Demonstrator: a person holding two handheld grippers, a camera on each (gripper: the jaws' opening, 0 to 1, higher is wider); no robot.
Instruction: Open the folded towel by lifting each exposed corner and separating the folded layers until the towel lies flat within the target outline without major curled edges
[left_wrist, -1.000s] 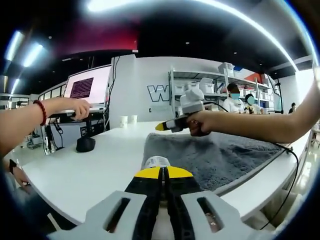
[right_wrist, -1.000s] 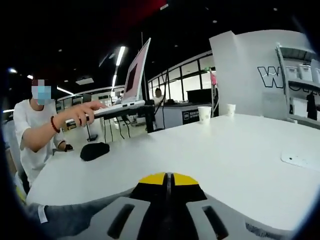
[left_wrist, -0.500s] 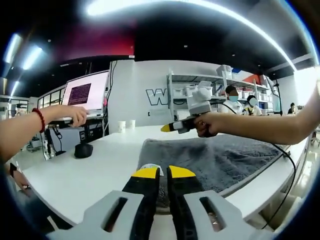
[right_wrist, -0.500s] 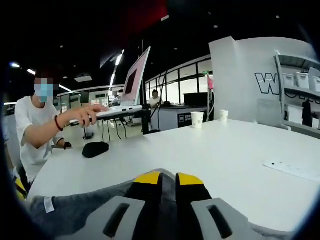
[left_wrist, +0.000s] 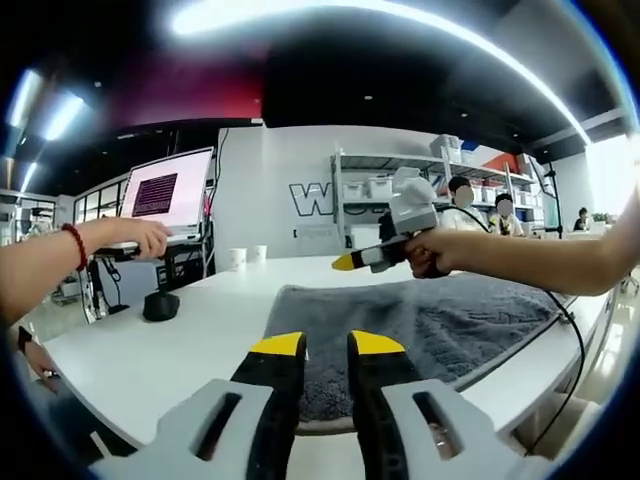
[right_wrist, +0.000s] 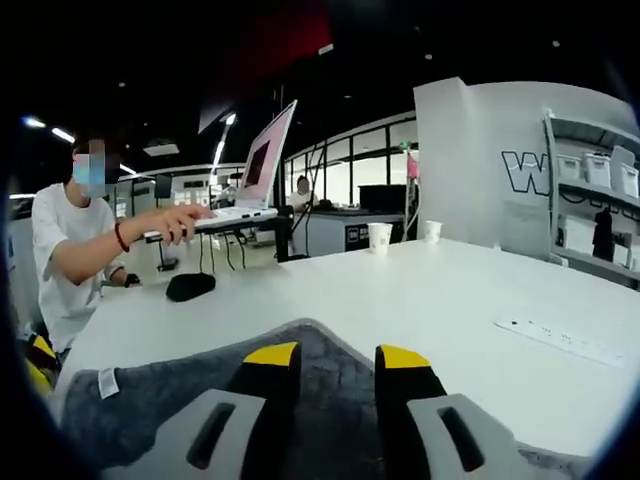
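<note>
Ahead of the left gripper (left_wrist: 326, 343), one grey plush towel (left_wrist: 430, 320) lies spread, long axis running rightward. Both jaw pairs gape narrowly, empty; the right gripper (right_wrist: 335, 355) hovers over it beside two paper cups (right_wrist: 380, 237).

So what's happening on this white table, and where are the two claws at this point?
A person holds a claw in each hand over a grey fluffy towel spread on the white table. The left claw is open above the towel's near edge. The right claw is open too, over another part of the towel, near its small white tag. Neither grips the cloth. Another person types at a raised laptop.
</note>
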